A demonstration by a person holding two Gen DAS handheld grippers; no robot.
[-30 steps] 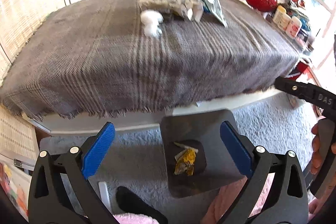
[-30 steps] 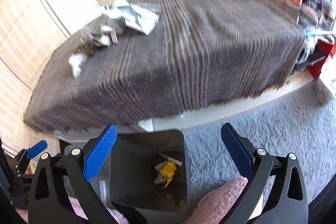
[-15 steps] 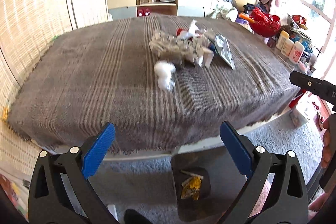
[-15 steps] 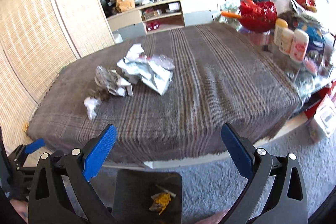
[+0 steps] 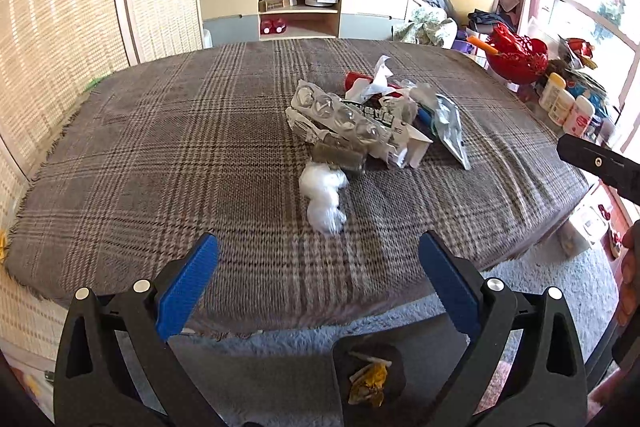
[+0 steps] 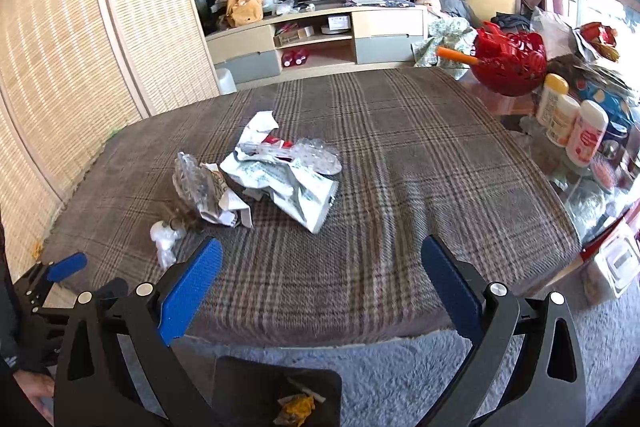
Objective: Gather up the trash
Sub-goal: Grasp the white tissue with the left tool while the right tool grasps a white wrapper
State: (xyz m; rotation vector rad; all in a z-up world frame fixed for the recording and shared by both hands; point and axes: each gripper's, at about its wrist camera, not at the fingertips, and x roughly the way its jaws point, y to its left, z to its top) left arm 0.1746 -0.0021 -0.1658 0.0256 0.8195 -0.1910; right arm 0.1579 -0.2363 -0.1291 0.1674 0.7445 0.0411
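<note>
Left gripper [image 5: 318, 277] hovers over the near edge of the surface [image 5: 168, 155], blue-padded fingers [image 5: 188, 287] spread wide, nothing between them. Surface is covered in a brown plaid cloth. White crumpled wad [image 5: 323, 197] lies just ahead of the left gripper, touching the near end of the trash pile [image 5: 372, 119]: clear blister tray, torn white wrappers, silver foil pouch, a bit of red packaging. Pile sits mid-surface, well apart from both grippers. Dark bin [image 5: 368, 379] on the grey carpet [image 5: 540, 275] below the near edge holds a yellow wrapper [image 5: 366, 383] and a pale scrap. Right gripper [image 6: 322, 281] also over the near edge, fingers [image 6: 192, 291] spread, empty; pile [image 6: 280, 175] is ahead and left of it in the right wrist view. Red basket [image 6: 510, 63] and white bottles [image 6: 576, 123] stand off the right end of the surface.
</note>
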